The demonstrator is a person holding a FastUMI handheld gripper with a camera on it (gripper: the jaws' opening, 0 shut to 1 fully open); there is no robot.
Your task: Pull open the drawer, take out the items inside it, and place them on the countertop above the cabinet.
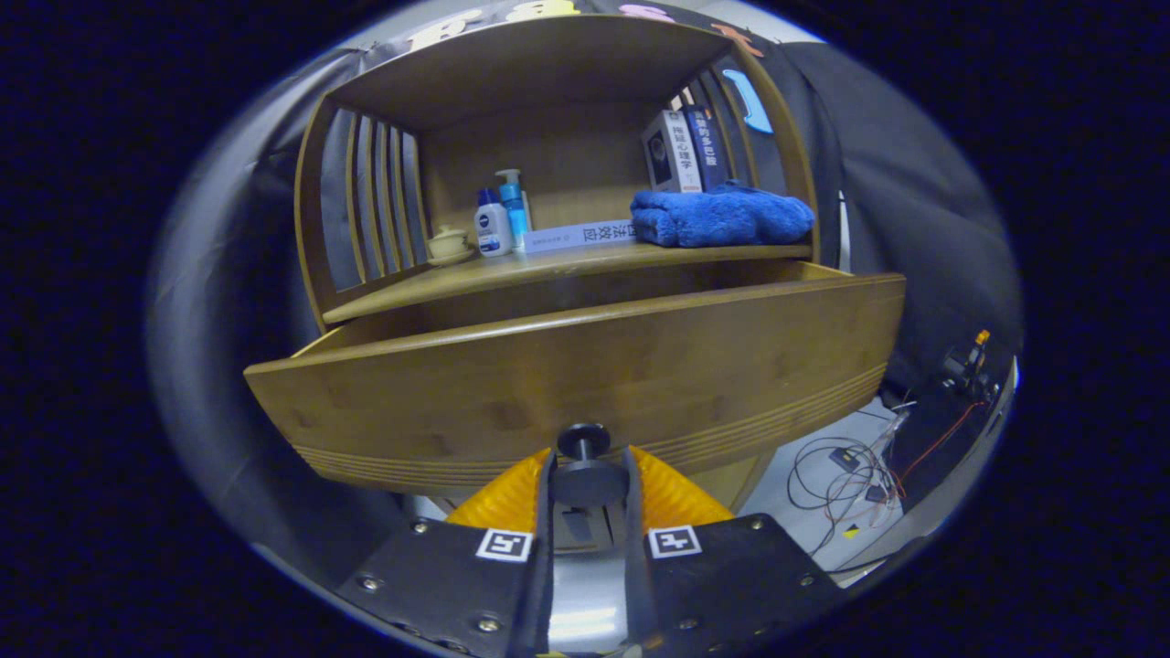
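A wooden cabinet drawer [585, 375] stands pulled partly out, its front panel close ahead of me. My gripper [587, 475] is shut on the drawer's dark round knob [585, 443], one finger pressing each side of it. The drawer's inside is hidden behind the front panel. Above the drawer lies the countertop [548, 270], a wooden shelf with a curved roof over it.
On the countertop sit a small cream cup [448, 243], two lotion bottles [501, 222], a flat book [578, 236], a folded blue towel [722, 217] and upright books [684, 151]. Cables [845, 466] lie on the floor to the right of the cabinet.
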